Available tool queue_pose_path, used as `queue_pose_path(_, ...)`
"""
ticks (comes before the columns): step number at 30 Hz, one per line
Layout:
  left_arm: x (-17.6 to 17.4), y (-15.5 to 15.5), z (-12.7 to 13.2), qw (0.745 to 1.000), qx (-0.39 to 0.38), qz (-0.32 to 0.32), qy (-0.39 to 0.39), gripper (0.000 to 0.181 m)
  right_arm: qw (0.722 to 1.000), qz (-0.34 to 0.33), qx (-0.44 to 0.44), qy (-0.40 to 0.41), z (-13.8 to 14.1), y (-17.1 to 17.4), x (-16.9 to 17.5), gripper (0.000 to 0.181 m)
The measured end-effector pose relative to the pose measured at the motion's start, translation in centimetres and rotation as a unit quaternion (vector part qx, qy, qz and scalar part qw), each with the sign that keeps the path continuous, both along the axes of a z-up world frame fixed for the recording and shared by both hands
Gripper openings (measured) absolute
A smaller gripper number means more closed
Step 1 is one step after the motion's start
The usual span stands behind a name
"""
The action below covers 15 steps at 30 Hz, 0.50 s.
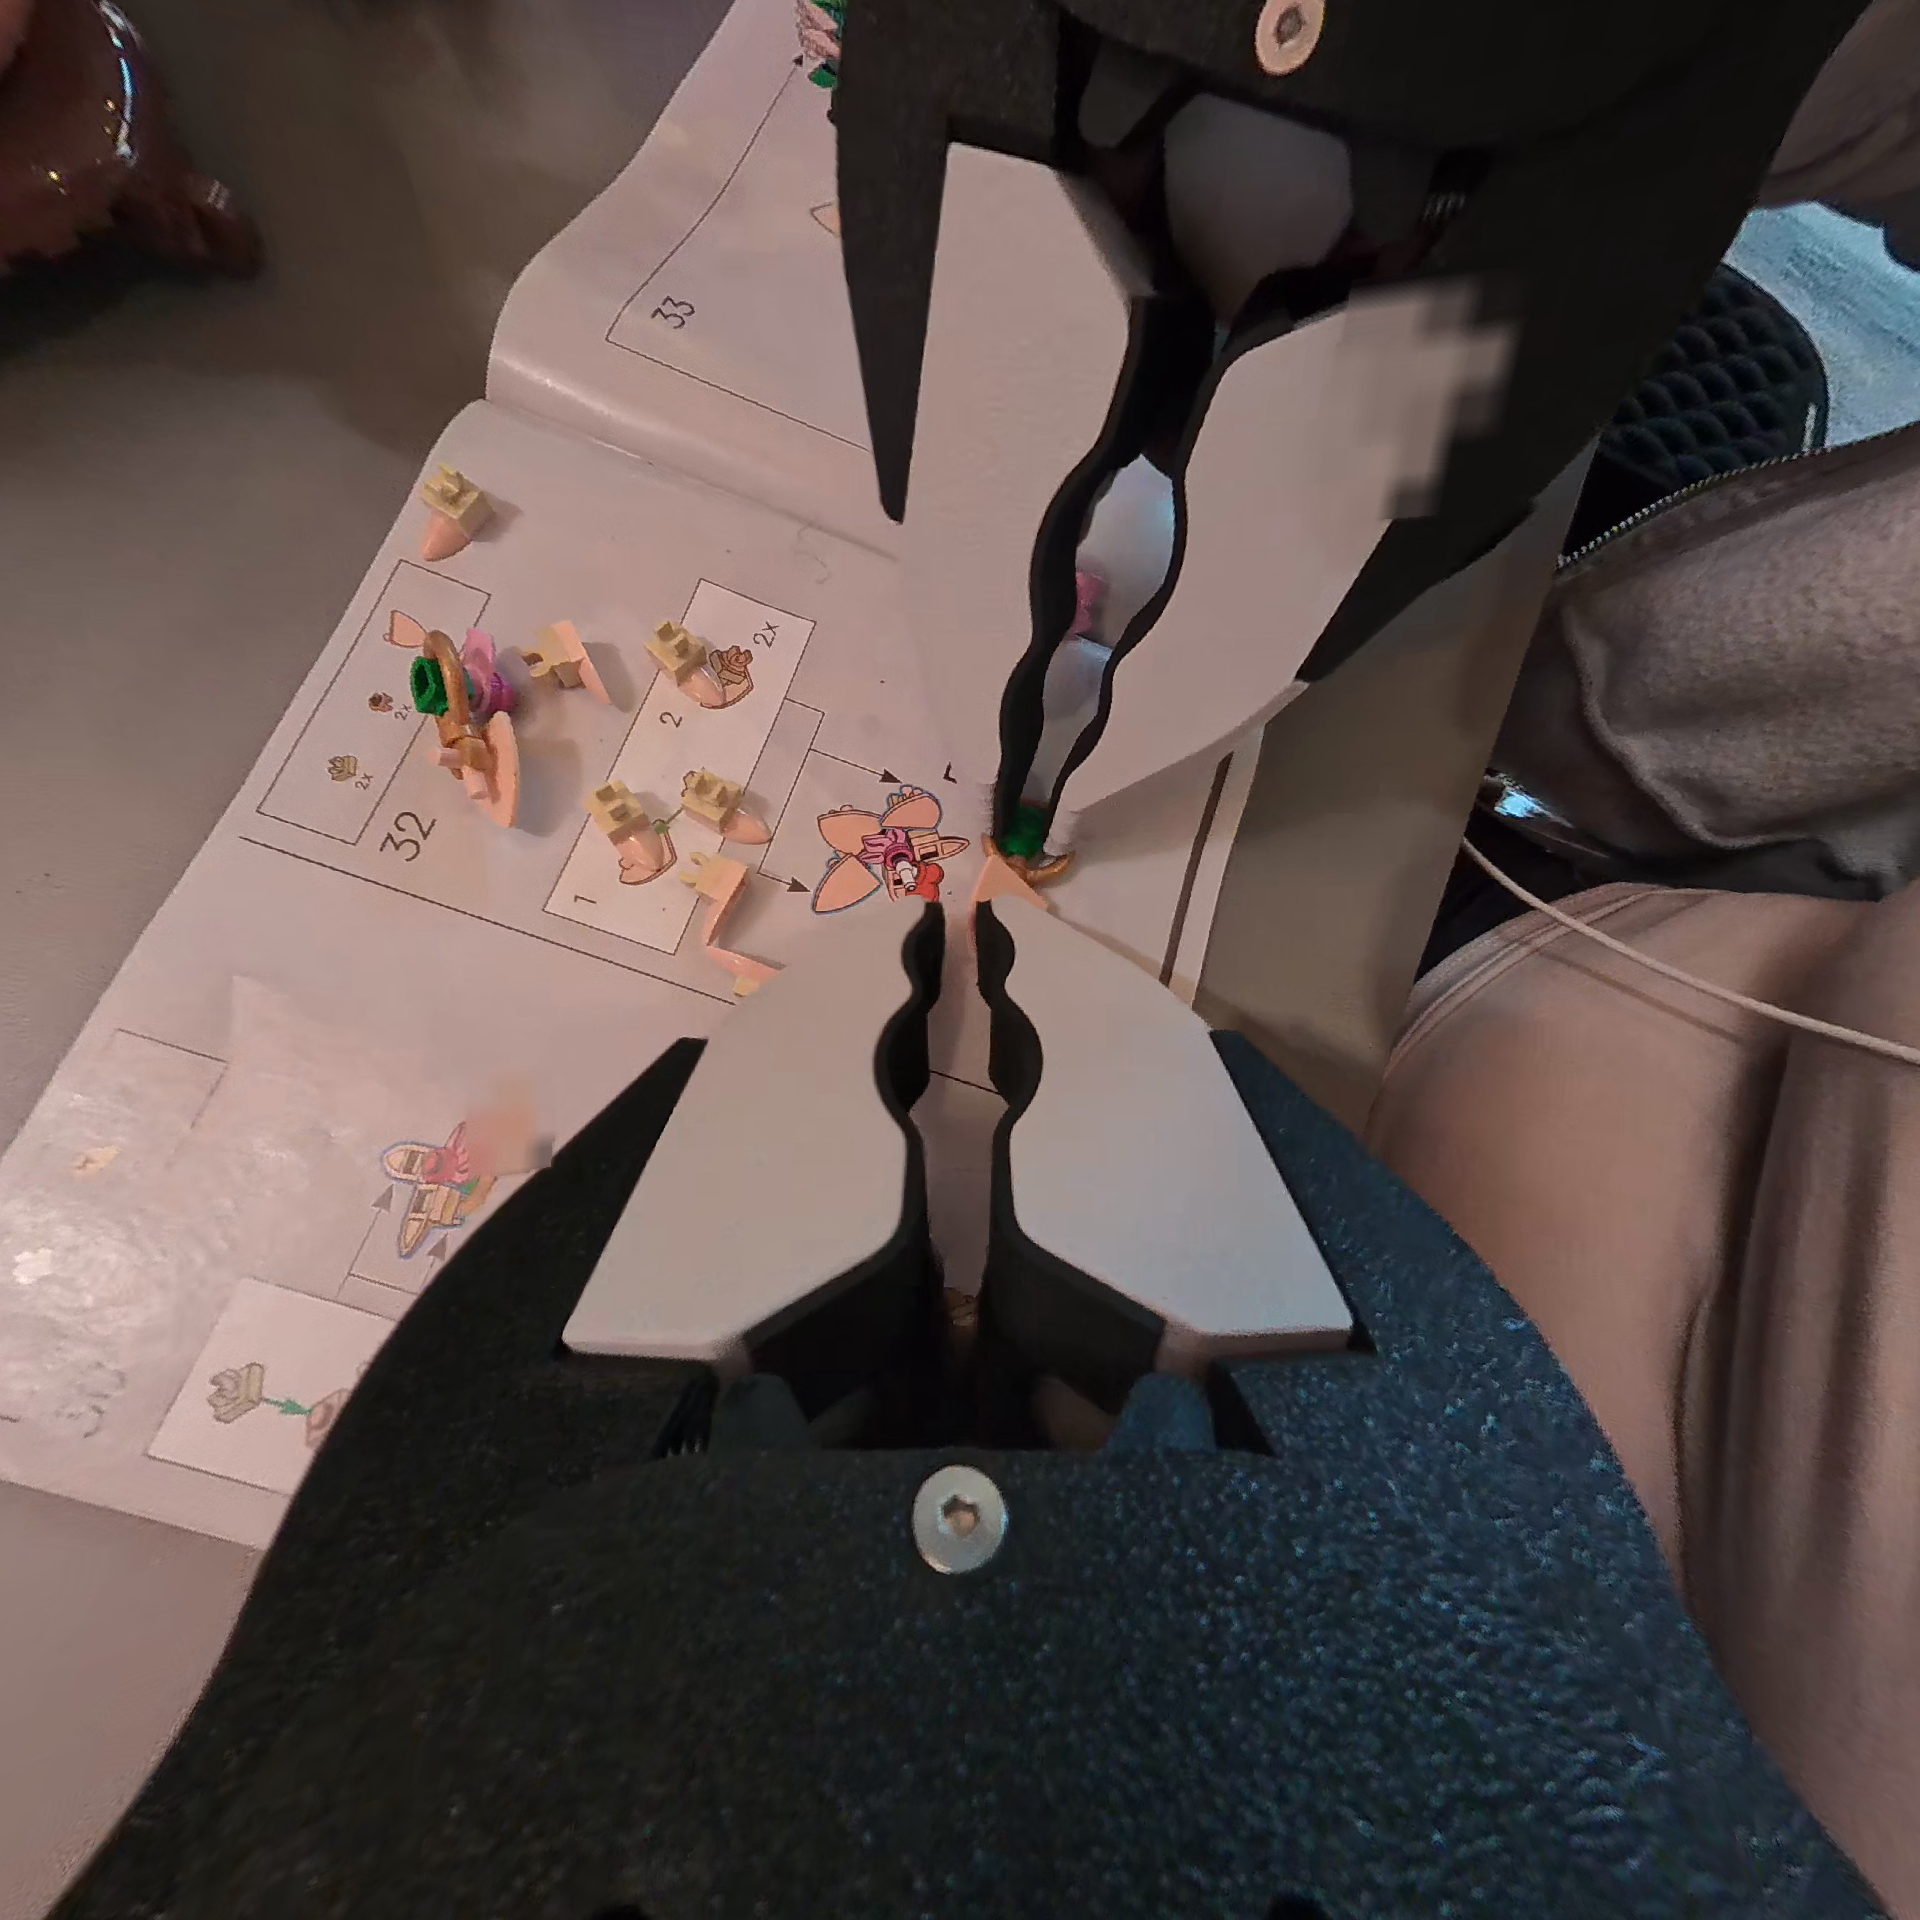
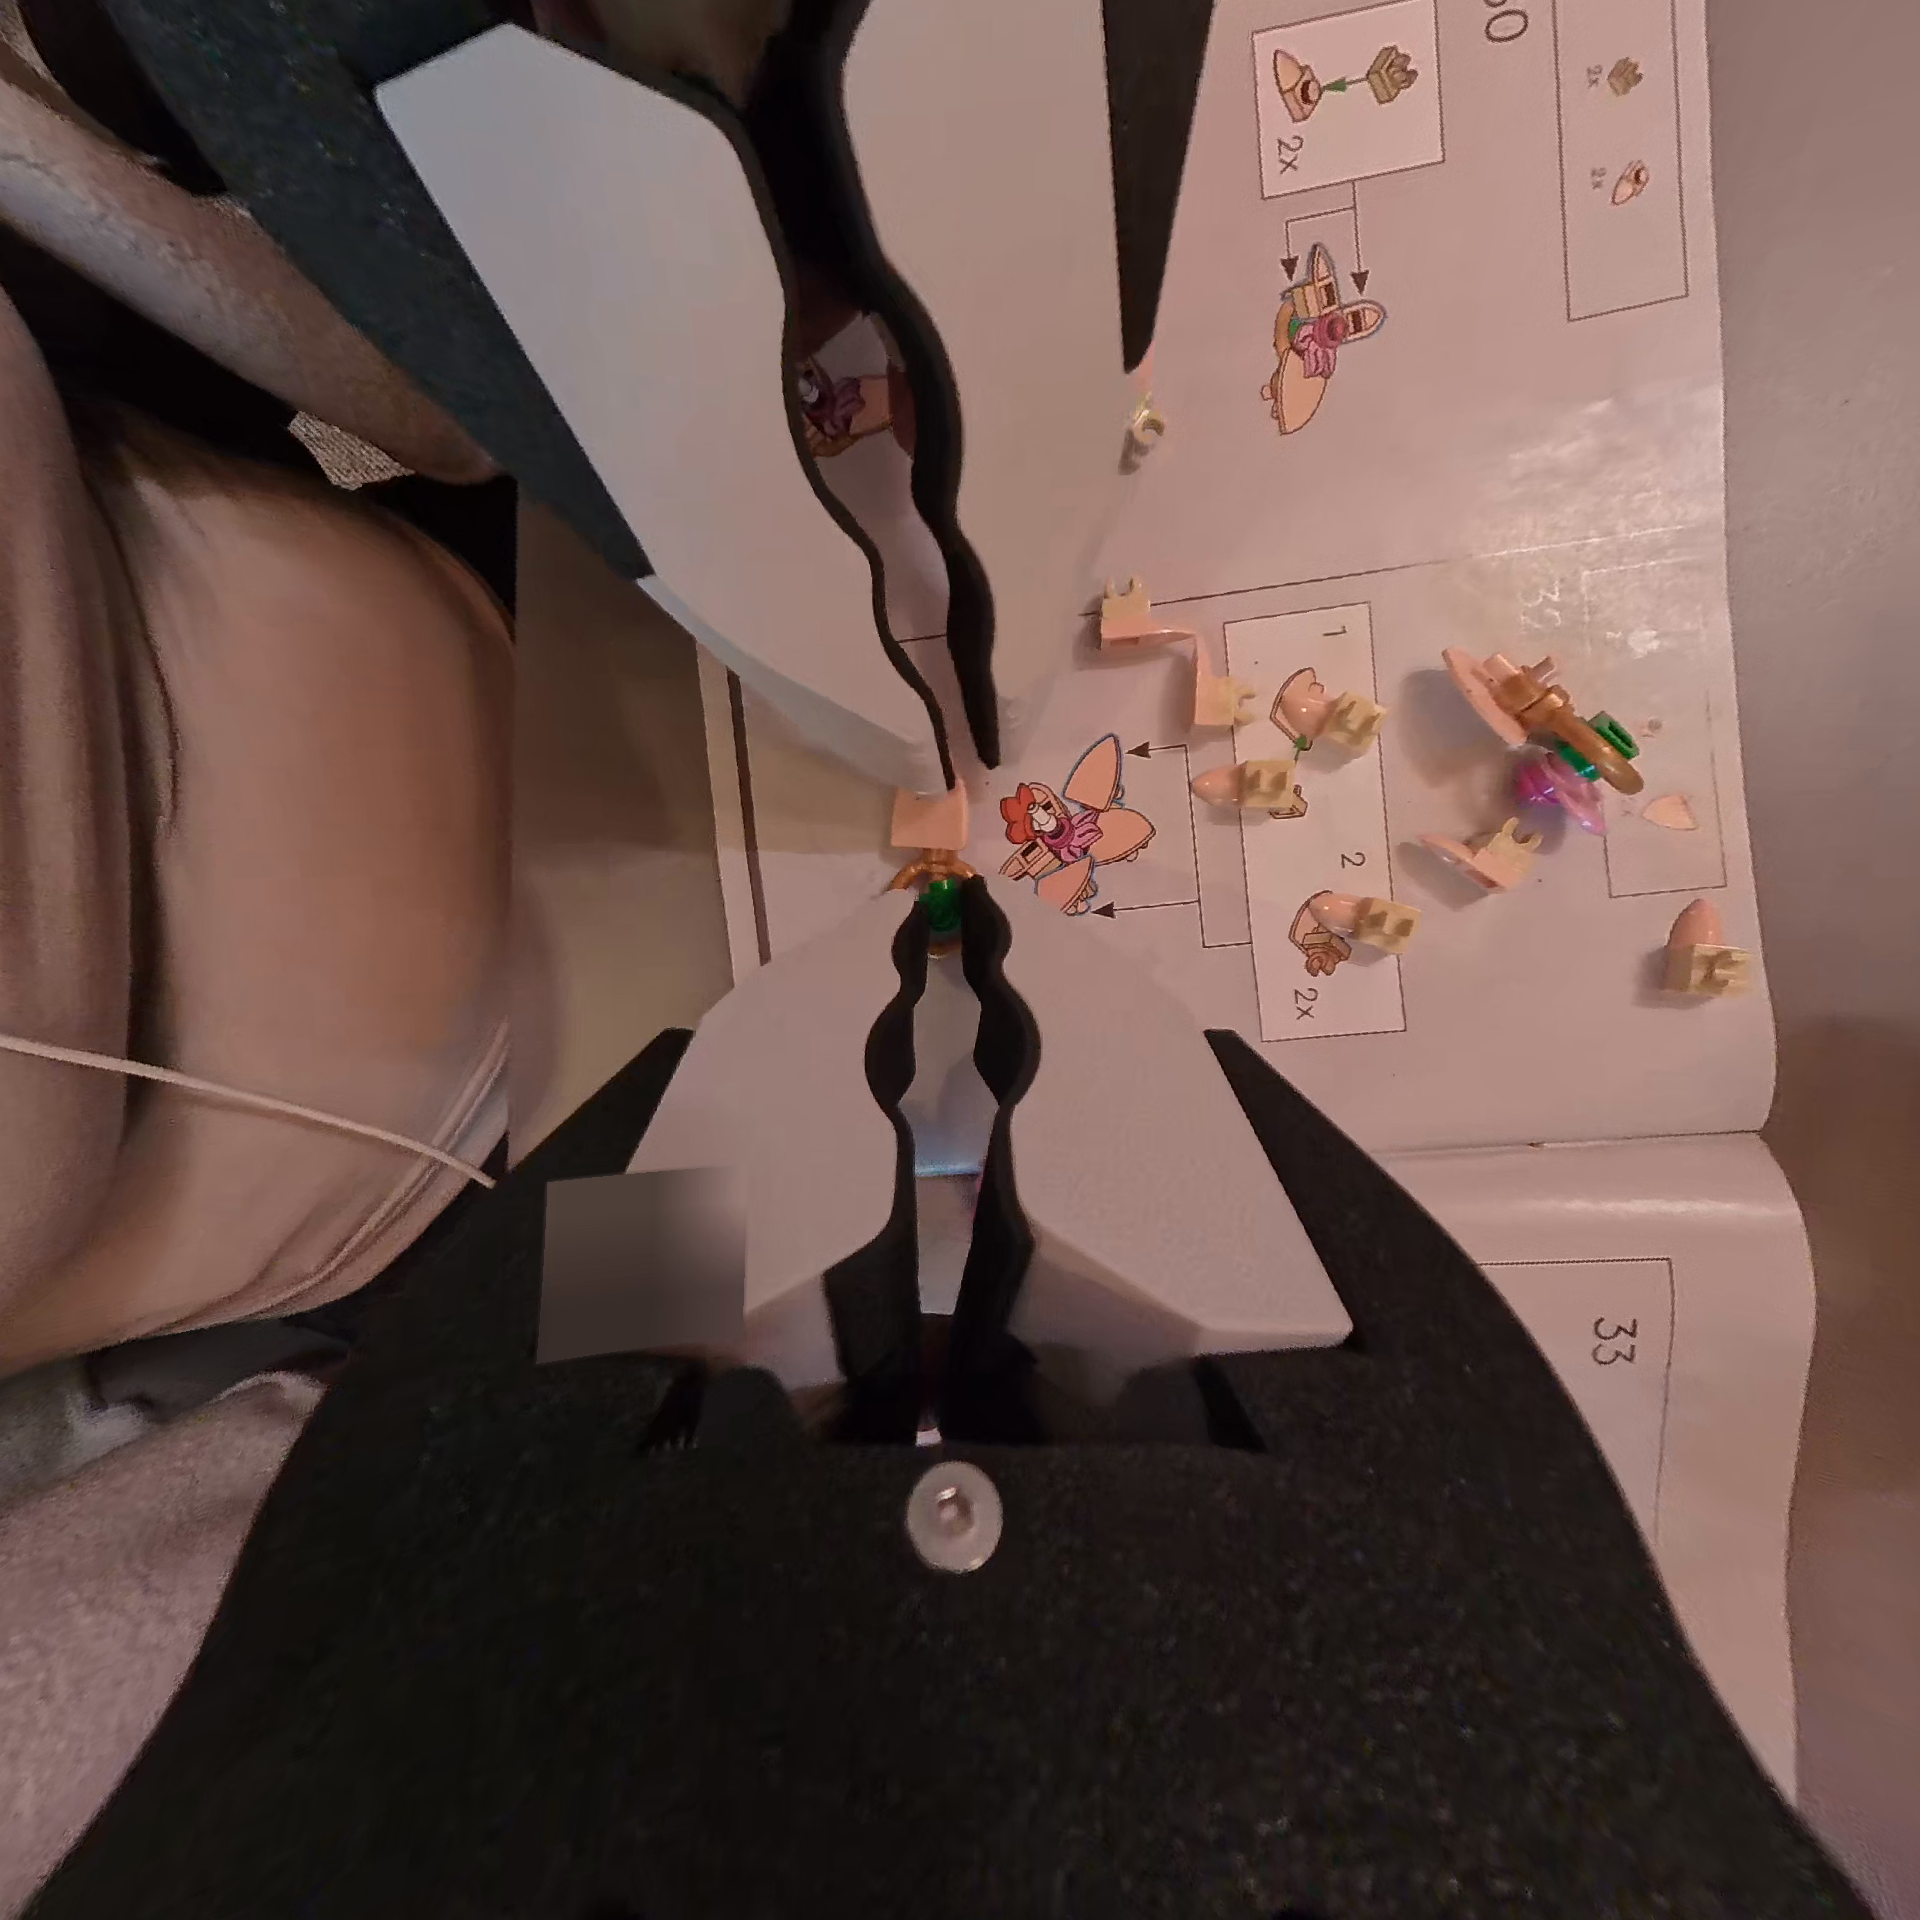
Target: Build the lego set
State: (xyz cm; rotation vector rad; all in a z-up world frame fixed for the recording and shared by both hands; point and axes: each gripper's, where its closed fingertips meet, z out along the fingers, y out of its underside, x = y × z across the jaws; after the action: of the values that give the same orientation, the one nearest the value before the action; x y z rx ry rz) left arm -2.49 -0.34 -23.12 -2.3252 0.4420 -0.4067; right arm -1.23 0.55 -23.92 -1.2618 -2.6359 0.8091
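My left gripper [image 1: 961, 914] is shut on a peach petal piece [image 1: 1003, 891]. My right gripper [image 1: 1023, 816] reaches in from above, shut on a small green stud [image 1: 1023, 828] that carries a gold ring piece [image 1: 1049, 864]. The two held pieces meet tip to tip just above the open instruction booklet [image 1: 727, 468]. In the right wrist view my right gripper [image 2: 943, 920] pinches the green stud [image 2: 942, 899] with the gold piece [image 2: 930, 868] in front. The left gripper [image 2: 961, 769] holds the peach piece [image 2: 930, 821] against it.
Several loose peach and tan petal pieces [image 1: 623, 831] lie on the booklet [image 2: 1558, 468]. A second flower assembly with a gold ring, green stud and pink part [image 1: 468, 707] lies there too [image 2: 1538, 727]. A person's lap [image 1: 1610, 1143] borders the booklet. A dark red glass object [image 1: 125, 156] stands far left. Both grippers' tips are close together, under 4 cm apart.
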Motion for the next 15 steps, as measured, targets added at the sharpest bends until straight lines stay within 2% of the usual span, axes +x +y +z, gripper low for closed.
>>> queue_pose_path(10,-0.21,-0.35,-0.37,0.999,-0.026,0.024,-0.003,0.002,0.998,-0.020,-0.053,0.028,0.83,-0.65,0.28,0.007)
queue_pose_path(15,-0.08,-0.24,-0.15,0.999,-0.029,0.020,0.004,0.003,0.999,-0.027,-0.036,0.027,0.29,-0.28,0.51,0.006)
